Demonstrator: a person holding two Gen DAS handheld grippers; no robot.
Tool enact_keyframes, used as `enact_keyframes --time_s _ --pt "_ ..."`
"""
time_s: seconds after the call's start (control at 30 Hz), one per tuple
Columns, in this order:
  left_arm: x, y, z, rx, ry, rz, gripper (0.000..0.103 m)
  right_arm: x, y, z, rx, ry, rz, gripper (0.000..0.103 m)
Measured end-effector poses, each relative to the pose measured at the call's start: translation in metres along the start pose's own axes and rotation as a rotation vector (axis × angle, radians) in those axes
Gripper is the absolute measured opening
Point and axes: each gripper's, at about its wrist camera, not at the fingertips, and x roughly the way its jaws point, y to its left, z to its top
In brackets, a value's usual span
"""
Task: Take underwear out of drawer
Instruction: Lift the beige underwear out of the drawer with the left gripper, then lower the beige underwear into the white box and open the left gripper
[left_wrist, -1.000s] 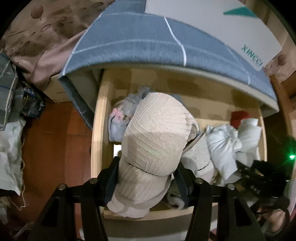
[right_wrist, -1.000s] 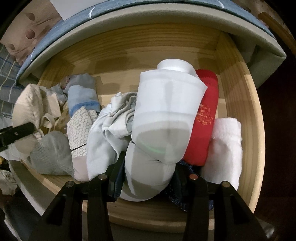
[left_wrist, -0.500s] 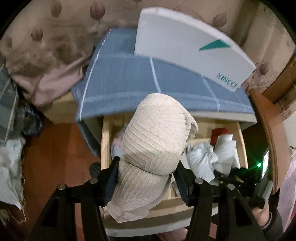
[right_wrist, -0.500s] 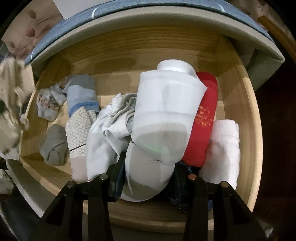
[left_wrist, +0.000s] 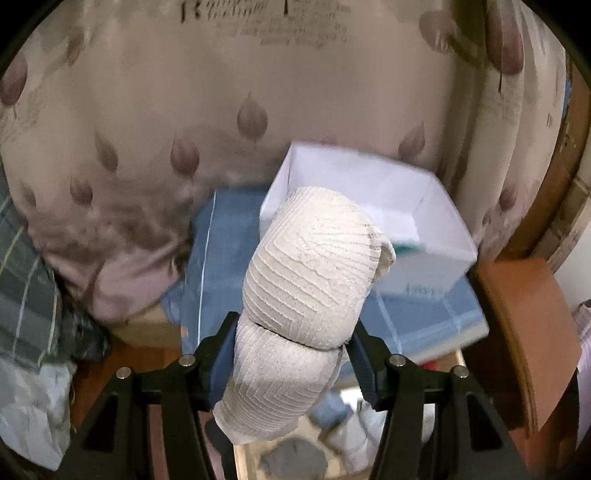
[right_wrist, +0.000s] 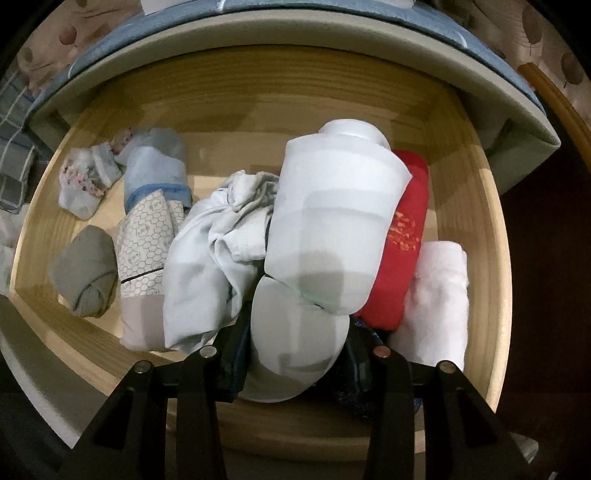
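Observation:
My left gripper (left_wrist: 291, 334) is shut on a cream ribbed roll of underwear (left_wrist: 310, 273), held in the air above the blue bed cover (left_wrist: 221, 266) and in front of an open white box (left_wrist: 436, 206). A blurred part of the drawer (left_wrist: 288, 458) shows far below. In the right wrist view my right gripper (right_wrist: 295, 332) is shut on a pale white roll of underwear (right_wrist: 332, 221), which lies among other pieces in the wooden drawer (right_wrist: 258, 103). A red roll (right_wrist: 406, 236) touches its right side.
Also in the drawer are a white roll (right_wrist: 439, 295), crumpled pale cloth (right_wrist: 207, 266), a honeycomb-print piece (right_wrist: 144, 243), a grey roll (right_wrist: 85, 273), a blue roll (right_wrist: 155, 166) and a floral piece (right_wrist: 85, 181). A pink leaf-print quilt (left_wrist: 184, 110) covers the bed. A wooden cabinet (left_wrist: 517, 325) stands at the right.
My left gripper has risen out of the drawer with the cream roll and tilted up toward the bed and the white box. The right gripper has kept its hold and stayed almost still.

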Motion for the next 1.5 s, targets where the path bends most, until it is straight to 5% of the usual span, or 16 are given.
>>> enact_keyframes --time_s 0.3,0.6,0.83,1.1,1.5 --pt "0.019 -0.018 0.091 0.047 -0.138 -0.005 0.057 0.003 0.0 -0.002 -0.002 -0.009 0.008 0.038" --pt "0.103 -0.033 0.139 0.089 -0.097 0.035 0.057 -0.001 -0.008 -0.002 0.009 -0.015 0.015 0.038" --pt "0.163 -0.028 0.127 0.066 0.031 0.068 0.057 -0.001 -0.008 -0.003 0.009 -0.015 0.018 0.039" --pt "0.178 -0.03 0.099 0.112 0.179 0.12 0.055 -0.002 -0.007 -0.002 0.017 -0.017 0.02 0.039" --pt "0.157 -0.021 0.071 0.106 0.209 0.158 0.054 -0.002 -0.008 -0.002 0.018 -0.018 0.019 0.039"
